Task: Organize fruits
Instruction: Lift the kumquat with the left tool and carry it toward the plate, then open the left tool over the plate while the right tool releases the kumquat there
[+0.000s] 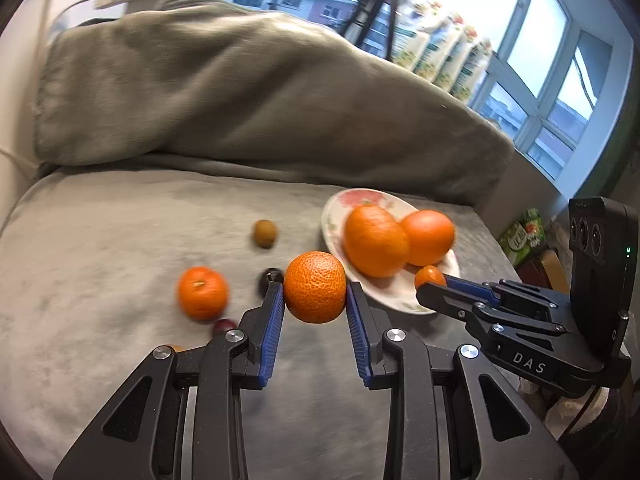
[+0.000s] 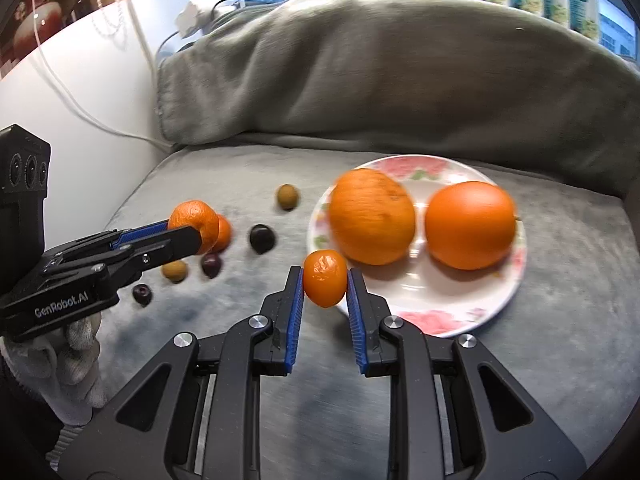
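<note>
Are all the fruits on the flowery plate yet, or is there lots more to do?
Two big oranges already sit on the pink-flowered plate. The left gripper holds a bumpy mandarin, and the right gripper holds a tiny orange kumquat at the plate's rim. Left on the grey cushion: another mandarin, dark plums and small tan-brown fruits.

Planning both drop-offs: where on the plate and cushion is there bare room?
Plate: the near rim and the back, behind the two oranges, are bare; its middle is full. Cushion right of the plate and the near strip are free. Crowded left of the plate: small fruits. The left gripper holds a tangerine, the right gripper a kumquat.
</note>
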